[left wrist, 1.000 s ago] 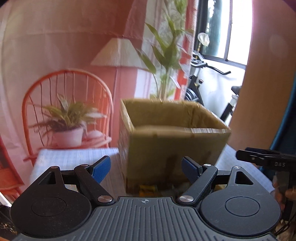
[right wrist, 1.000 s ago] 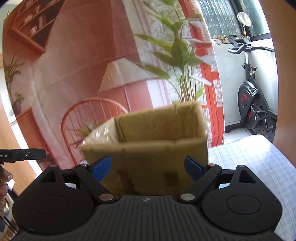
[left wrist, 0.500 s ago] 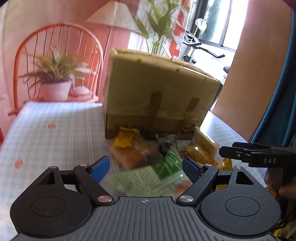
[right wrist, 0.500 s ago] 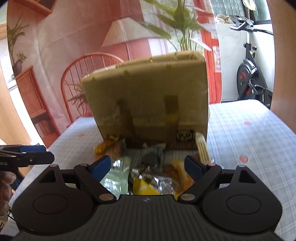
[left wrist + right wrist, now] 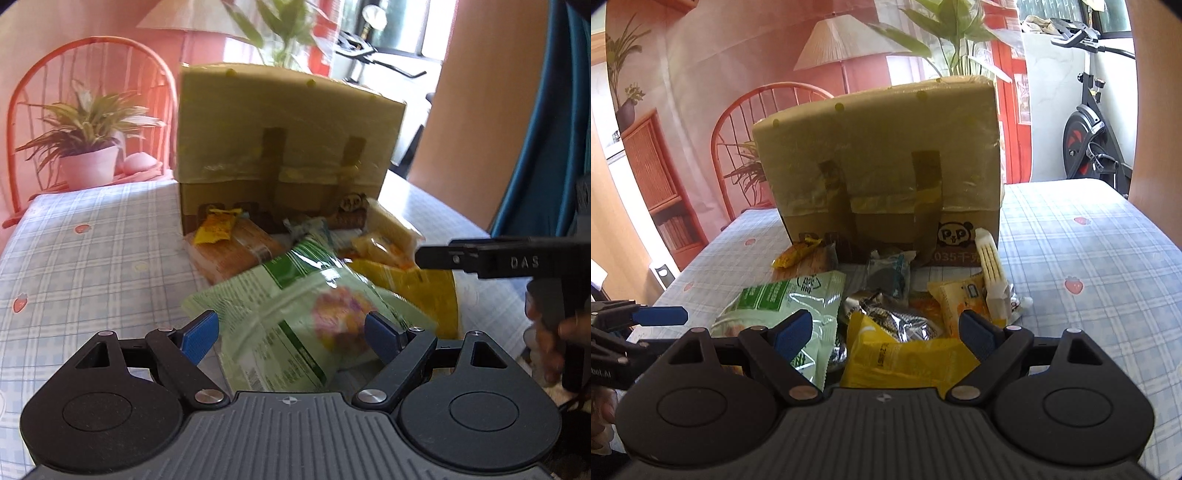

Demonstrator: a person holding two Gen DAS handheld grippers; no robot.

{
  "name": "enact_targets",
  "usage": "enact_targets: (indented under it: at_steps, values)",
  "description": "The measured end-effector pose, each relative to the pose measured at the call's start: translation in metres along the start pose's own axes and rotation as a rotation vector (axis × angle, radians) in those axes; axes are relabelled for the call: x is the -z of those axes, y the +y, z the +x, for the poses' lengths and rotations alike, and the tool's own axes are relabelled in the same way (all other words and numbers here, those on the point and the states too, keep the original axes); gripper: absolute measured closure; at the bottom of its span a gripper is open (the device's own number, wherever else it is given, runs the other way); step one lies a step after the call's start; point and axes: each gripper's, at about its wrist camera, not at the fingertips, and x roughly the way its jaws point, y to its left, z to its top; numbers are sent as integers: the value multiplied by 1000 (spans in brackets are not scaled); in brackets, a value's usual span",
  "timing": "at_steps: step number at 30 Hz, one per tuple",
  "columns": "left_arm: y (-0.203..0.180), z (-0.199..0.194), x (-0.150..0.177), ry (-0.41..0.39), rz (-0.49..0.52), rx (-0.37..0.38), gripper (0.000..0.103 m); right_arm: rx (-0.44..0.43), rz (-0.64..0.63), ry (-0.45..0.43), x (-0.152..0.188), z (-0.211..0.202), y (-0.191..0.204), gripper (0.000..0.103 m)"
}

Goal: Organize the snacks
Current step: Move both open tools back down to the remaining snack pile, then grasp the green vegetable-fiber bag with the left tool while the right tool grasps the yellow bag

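A pile of snack packets lies on the checked tablecloth in front of a taped cardboard box (image 5: 288, 140) (image 5: 882, 155). A green packet (image 5: 295, 310) (image 5: 786, 299) lies nearest, with a yellow packet (image 5: 905, 358) (image 5: 417, 291) beside it. Behind are a brown biscuit pack (image 5: 232, 251), a small yellow bar (image 5: 216, 229) (image 5: 794, 253), a white wafer pack (image 5: 991, 273) and a silver packet (image 5: 897, 325). My left gripper (image 5: 291, 332) is open above the green packet. My right gripper (image 5: 886, 332) is open above the yellow packet. Neither holds anything.
The tablecloth (image 5: 1089, 258) extends to both sides of the pile. A potted plant (image 5: 85, 147) sits on an orange chair (image 5: 44, 66) behind the table. An exercise bike (image 5: 1089, 122) stands at the back right.
Both grippers have tilted down from the box's open top to the snack pile in front of it and come closer to the packets. Both stayed open.
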Motion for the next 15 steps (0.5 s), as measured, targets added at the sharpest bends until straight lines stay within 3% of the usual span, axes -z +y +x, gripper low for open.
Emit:
enact_targets:
  at_steps: [6, 10, 15]
  values:
    - [-9, 7, 5, 39, 24, -6, 15, 4, 21, -1, 4, -2, -6, 14]
    - [-8, 17, 7, 61, 12, -54, 14, 6, 32, -3, 4, -3, -10, 14]
    - [4, 22, -4, 30, -59, -96, 8, 4, 32, 8, 6, -1, -12, 14]
